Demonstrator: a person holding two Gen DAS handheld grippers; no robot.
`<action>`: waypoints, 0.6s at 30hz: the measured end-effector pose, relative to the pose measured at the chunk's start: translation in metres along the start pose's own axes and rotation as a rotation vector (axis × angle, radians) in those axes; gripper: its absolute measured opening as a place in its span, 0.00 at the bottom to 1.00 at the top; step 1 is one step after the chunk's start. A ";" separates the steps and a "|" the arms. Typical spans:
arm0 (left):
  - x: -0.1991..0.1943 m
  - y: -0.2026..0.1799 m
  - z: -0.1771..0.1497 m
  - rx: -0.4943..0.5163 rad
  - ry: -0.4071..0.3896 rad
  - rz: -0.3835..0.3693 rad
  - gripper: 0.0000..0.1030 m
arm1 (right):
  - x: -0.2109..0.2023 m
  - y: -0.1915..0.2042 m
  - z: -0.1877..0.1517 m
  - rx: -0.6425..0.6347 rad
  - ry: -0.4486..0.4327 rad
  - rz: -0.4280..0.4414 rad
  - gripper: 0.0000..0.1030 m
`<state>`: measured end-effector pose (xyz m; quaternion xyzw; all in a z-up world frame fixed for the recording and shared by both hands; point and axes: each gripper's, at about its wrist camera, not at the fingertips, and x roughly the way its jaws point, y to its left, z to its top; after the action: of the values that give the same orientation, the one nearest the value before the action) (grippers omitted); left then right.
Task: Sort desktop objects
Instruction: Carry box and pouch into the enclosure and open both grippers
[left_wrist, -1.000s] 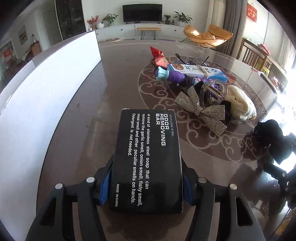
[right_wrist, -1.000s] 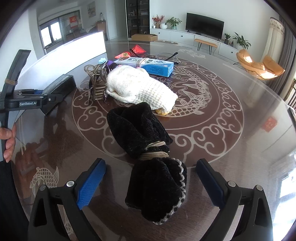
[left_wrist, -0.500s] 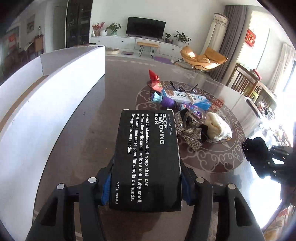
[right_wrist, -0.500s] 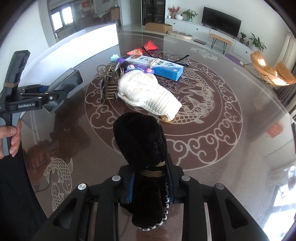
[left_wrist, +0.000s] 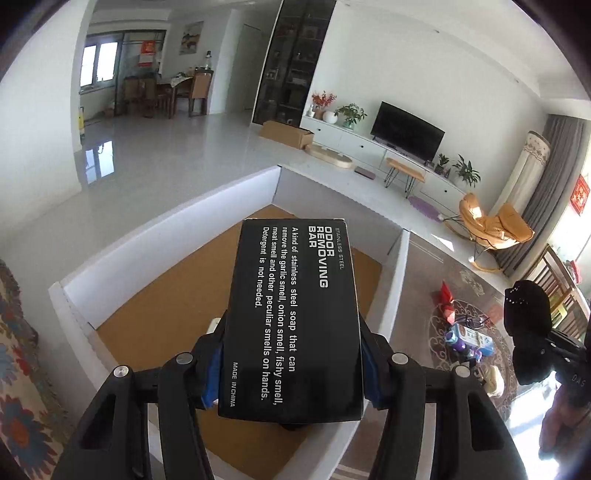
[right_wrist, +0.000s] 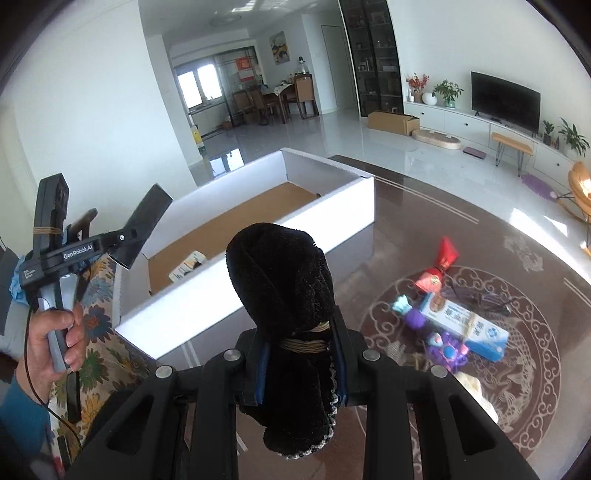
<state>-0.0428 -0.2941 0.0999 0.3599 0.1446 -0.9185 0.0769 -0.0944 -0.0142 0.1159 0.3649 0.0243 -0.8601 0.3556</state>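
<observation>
Left gripper (left_wrist: 291, 373): jaws pinching a black rectangular cardboard box with white "ODOR REMOVING BAR" lettering (left_wrist: 293, 317), blue pads on both long sides, box held in the air above the brown floor of a white-walled open cardboard bin (left_wrist: 400, 258). Right gripper (right_wrist: 301, 363): jaws pressed tight on a black fuzzy rolled cloth tied with a tan band (right_wrist: 284, 295), held up off the dark brown patterned tabletop (right_wrist: 424, 229), near the bin's near wall. A small white item (right_wrist: 186, 267) lies inside the bin. Person's hand (right_wrist: 51, 339) grips the left gripper's handle at left. Farther right on the tabletop: blue-white long carton (right_wrist: 465, 325), purple toy (right_wrist: 447, 350), red packet (right_wrist: 441, 264), cream knit piece (right_wrist: 476, 395) at the near edge of the pile.
</observation>
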 end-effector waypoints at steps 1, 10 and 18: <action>0.009 0.011 0.005 -0.005 0.020 0.029 0.56 | 0.017 0.014 0.017 -0.004 -0.005 0.027 0.27; 0.079 0.044 -0.003 -0.013 0.177 0.173 0.67 | 0.184 0.109 0.076 -0.128 0.156 0.016 0.36; 0.057 0.032 -0.009 0.002 0.089 0.186 0.94 | 0.188 0.084 0.056 -0.093 0.137 -0.038 0.75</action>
<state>-0.0709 -0.3238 0.0476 0.4125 0.1131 -0.8906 0.1549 -0.1663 -0.2057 0.0542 0.4054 0.0956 -0.8375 0.3536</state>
